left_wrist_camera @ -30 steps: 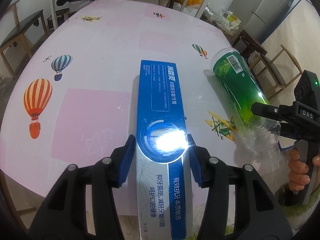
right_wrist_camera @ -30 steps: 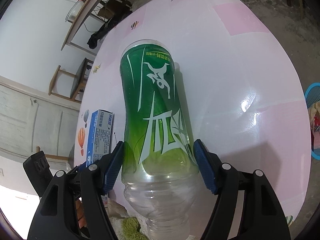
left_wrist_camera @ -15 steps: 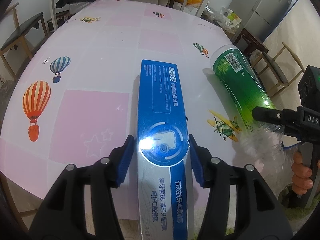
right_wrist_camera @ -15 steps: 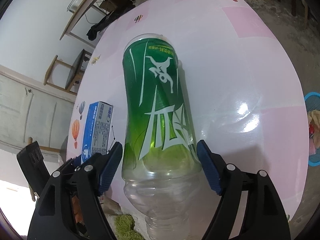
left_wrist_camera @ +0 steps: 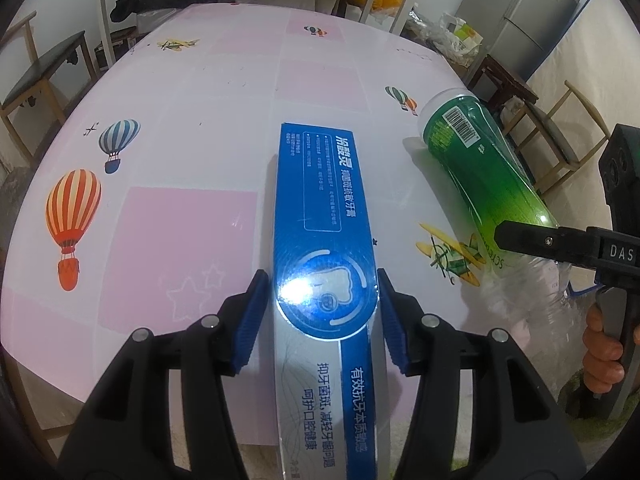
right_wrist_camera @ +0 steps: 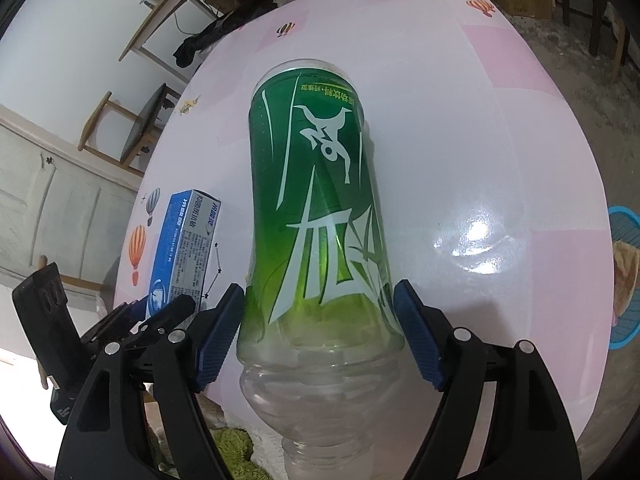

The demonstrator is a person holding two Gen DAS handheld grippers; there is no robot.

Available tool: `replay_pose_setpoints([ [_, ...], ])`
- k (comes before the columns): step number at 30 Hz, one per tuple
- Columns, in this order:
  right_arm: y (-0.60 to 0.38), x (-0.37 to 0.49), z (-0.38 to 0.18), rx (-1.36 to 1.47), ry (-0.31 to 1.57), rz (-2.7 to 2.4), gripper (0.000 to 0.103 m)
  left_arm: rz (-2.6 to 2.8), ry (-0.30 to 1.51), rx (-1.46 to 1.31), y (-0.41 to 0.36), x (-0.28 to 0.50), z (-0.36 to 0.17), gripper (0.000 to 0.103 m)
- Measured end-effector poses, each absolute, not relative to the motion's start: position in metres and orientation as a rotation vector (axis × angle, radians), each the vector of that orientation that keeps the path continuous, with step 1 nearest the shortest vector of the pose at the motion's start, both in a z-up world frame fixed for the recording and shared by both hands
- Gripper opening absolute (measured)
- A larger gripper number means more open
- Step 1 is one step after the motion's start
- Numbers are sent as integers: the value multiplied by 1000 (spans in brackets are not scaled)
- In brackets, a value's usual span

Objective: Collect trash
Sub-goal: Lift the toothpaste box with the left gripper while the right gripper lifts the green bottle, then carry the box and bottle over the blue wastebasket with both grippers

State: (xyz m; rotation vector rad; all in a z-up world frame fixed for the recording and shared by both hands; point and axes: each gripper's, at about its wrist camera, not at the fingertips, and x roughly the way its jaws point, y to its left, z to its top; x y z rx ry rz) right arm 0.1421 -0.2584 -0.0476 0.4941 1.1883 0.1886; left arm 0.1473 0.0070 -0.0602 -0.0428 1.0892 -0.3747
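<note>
Blue box [left_wrist_camera: 326,240] lies flat on the table [left_wrist_camera: 192,128], between the left gripper's [left_wrist_camera: 320,312] pads, a slim gap each side, no pinch. Green bottle [right_wrist_camera: 320,216] lies to its right; right gripper [right_wrist_camera: 320,332] straddles it, jaws just widened, pads clear of the plastic.

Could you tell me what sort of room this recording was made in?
Most likely a lived-in home dining or utility room: a table under a balloon-print cloth, wooden chairs beside it, and a grey fridge in the corner, with bags and clutter on the shelves behind.
</note>
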Motion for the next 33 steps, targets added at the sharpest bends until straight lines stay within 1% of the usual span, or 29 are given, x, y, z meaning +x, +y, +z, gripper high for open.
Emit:
replay_pose_setpoints([
  [8, -252, 141, -46, 407, 1177, 164, 75, -356, 1057, -11, 5, 145, -57, 49],
  [11, -250, 141, -45, 389, 1168, 169, 69, -352, 1041, 2, 5, 144, -55, 48],
  [15, -249, 140, -42, 356, 1146, 155, 69, -340, 1012, 22, 6, 141, -49, 48],
  [33, -268, 125, -35, 446, 1100, 164, 68, -314, 916, 53, 11, 126, -21, 48],
])
